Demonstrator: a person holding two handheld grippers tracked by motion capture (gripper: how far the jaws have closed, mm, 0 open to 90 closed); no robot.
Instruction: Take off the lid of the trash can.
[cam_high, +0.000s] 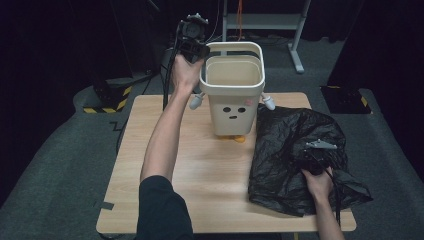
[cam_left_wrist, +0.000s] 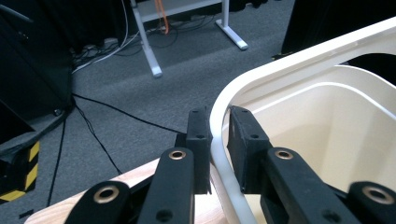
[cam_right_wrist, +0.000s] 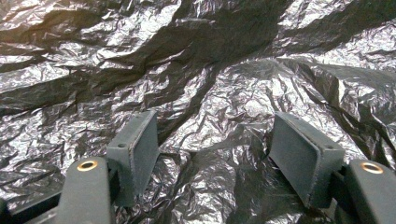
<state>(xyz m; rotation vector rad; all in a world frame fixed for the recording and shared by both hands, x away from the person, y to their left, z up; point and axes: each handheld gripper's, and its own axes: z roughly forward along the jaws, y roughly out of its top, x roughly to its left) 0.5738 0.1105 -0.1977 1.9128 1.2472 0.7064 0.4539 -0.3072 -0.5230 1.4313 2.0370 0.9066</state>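
Nearest the person, at the right front of the light wooden desk, the right hand holds the right gripper down over a crumpled black plastic bag. The bag lies spread across the right half of the desk, its near edge close to the front rim and one corner hanging past the right edge. In the right gripper view the two jaws stand wide apart over the shiny, wrinkled black film, with folds of it lying between them; the pads press on nothing, so the jaws are open.

Farther back, the left forearm in a dark sleeve reaches across the bare middle of the desk. The left hand lifts the left gripper to the near-left corner of a cream plastic waste bin with a face printed on its front. The bin stands upright at the far middle of the desk, just beside the bag's left edge, with small white arms at its sides and orange feet beneath. In the left gripper view the jaws are closed on the bin's rounded cream rim, one pad outside the wall and one inside.

Beyond the desk lie grey carpet, black cables and a grey metal frame.
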